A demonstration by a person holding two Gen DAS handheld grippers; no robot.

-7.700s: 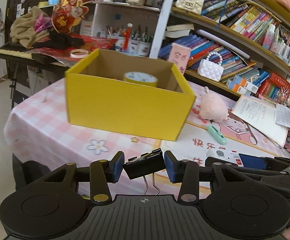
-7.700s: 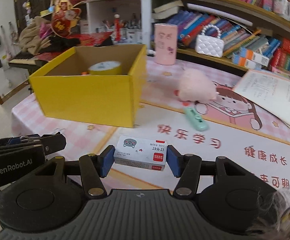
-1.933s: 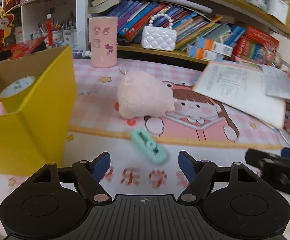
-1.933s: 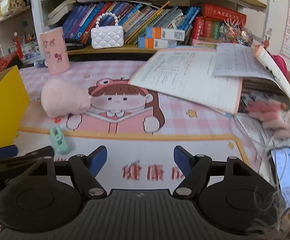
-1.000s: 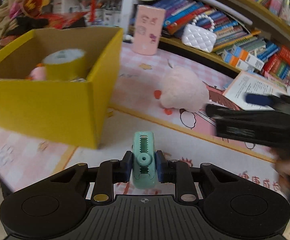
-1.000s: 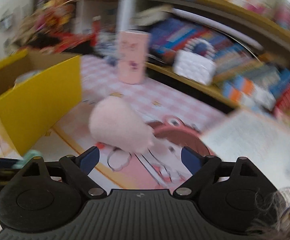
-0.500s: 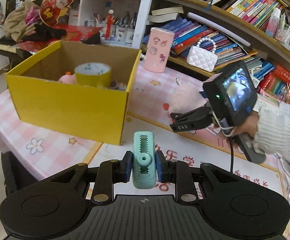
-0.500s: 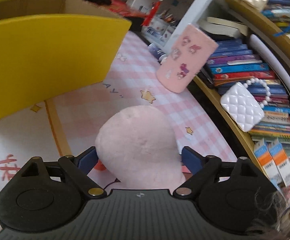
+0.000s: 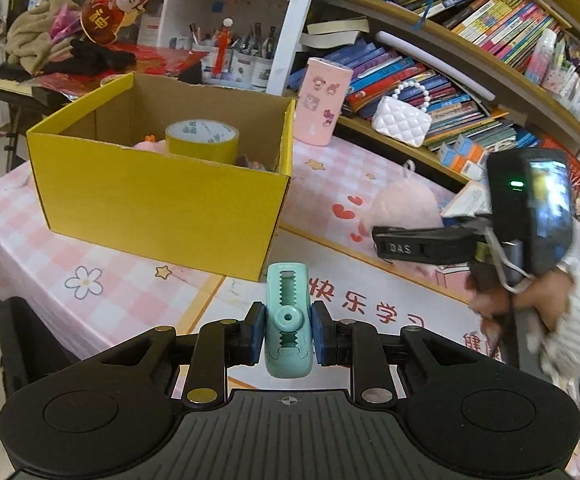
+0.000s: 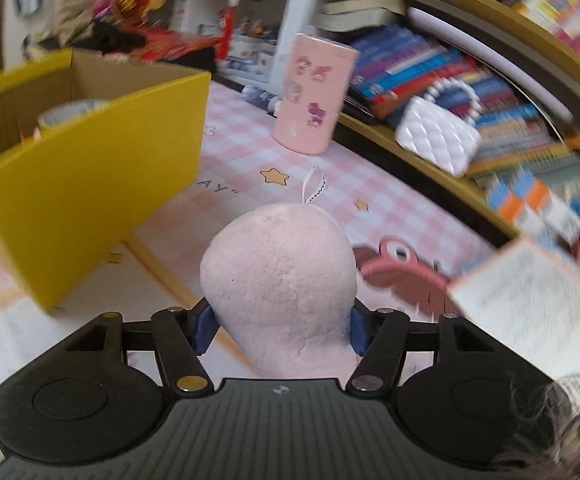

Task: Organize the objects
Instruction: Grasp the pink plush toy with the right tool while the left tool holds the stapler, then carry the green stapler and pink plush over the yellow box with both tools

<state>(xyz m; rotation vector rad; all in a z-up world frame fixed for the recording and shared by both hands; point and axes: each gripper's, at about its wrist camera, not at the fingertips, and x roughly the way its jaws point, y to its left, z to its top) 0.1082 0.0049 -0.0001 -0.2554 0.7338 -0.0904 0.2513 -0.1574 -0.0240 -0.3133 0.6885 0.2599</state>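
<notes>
My left gripper (image 9: 288,334) is shut on a mint-green correction tape (image 9: 288,312), held upright above the table's front, to the right of the open yellow box (image 9: 162,200). Inside the box lie a yellow tape roll (image 9: 202,140) and small items. A pink plush toy (image 10: 278,280) sits between the blue pads of my right gripper (image 10: 280,328), whose jaws are closing and touch its sides. In the left wrist view the right gripper (image 9: 385,240) reaches against the plush (image 9: 405,208) from the right. The box (image 10: 90,168) stands left of the plush.
A pink cup (image 9: 321,104) and a white quilted purse (image 9: 401,120) stand behind, by the crowded bookshelf (image 9: 469,60). Open papers (image 10: 529,304) lie right of the plush. A hand in a white sleeve (image 9: 569,320) holds the right gripper. The pink cloth's edge is at the left.
The right gripper's jaws have narrowed onto the pink plush, which now fills the gap between the pads. The left gripper has drifted a little, still holding the mint-green correction tape.
</notes>
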